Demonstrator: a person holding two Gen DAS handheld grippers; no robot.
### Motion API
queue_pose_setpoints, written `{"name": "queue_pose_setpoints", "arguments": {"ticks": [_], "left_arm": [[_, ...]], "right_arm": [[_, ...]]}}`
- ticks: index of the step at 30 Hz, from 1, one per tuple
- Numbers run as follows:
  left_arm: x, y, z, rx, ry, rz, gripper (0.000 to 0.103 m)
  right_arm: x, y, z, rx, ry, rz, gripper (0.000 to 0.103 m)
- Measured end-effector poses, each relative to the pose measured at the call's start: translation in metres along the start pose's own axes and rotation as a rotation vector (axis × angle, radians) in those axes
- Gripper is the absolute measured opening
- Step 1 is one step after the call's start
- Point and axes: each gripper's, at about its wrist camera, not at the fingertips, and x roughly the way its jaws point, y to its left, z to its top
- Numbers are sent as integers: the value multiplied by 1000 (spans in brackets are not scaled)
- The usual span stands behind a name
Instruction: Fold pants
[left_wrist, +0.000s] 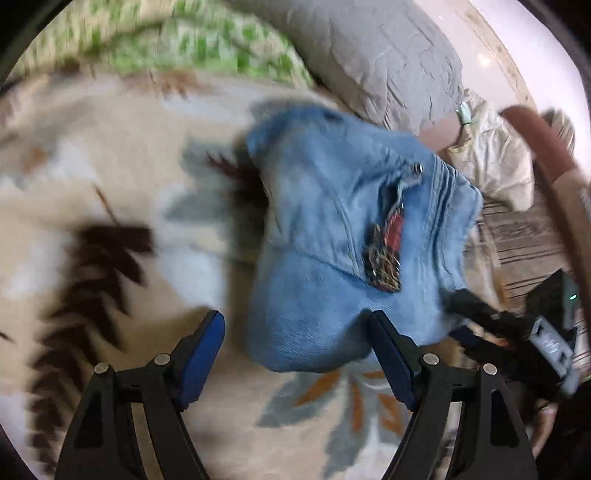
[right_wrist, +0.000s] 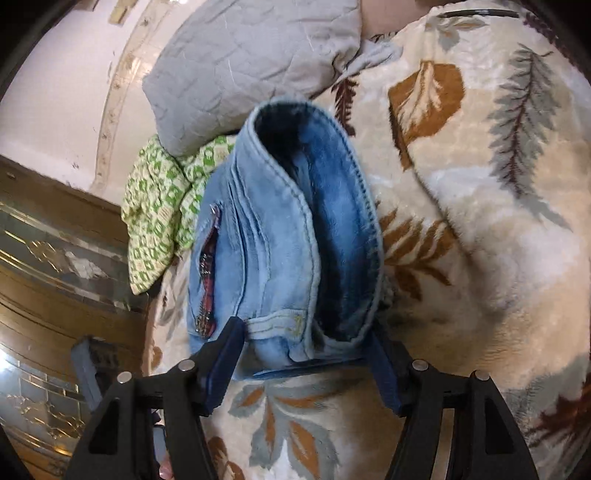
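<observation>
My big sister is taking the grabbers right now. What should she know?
Left gripper: open, holding nothing, at the near edge of the jeans.
Right gripper: open, fingers either side of the bundle's near end, not pinching it.
Jeans: already folded into a thick bundle on the leaf blanket, beside the grey pillow and green cloth.
Left to do: perhaps tidy the loose, gaping top fold.

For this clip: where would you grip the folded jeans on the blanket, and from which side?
Probably the stitched hem edge of the jeans nearest the right gripper, approached from that near side, from above. There the layers stack into a thick edge that sits between the open fingers. The left gripper, also open, could take the rounded near fold. The leaf-print blanket is soft, so pinch only denim.
</observation>
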Motion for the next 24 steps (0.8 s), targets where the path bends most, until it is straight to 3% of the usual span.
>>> {"name": "queue_pose_setpoints", "arguments": {"ticks": [2,6,10,15,17,20,24], "left_arm": [[3,-1,-2,2,-19,22,65],[-2,-28,-9,114,-45,90,38],[-13,-35,-13,121,-59,100,27],[-50,-39,-24,126,-55,59,25],[-50,-37,-31,131,-17,63,27],[-29,-33,-36,170,19,159,43],[-45,-49,-41,282,-68,263,54]], "right_arm": [[5,8,-2,-49,10,-57,57],[7,17,-6,-85,-11,-70,43],[-6,44,-15,-175,-46,-92,36],[-45,67,-36,-232,-86,-73,35],[-45,62,-44,-224,-51,-94,36],[-27,42,-49,-183,2,-137,46],[-30,33,-43,-130,5,-118,50]]}}
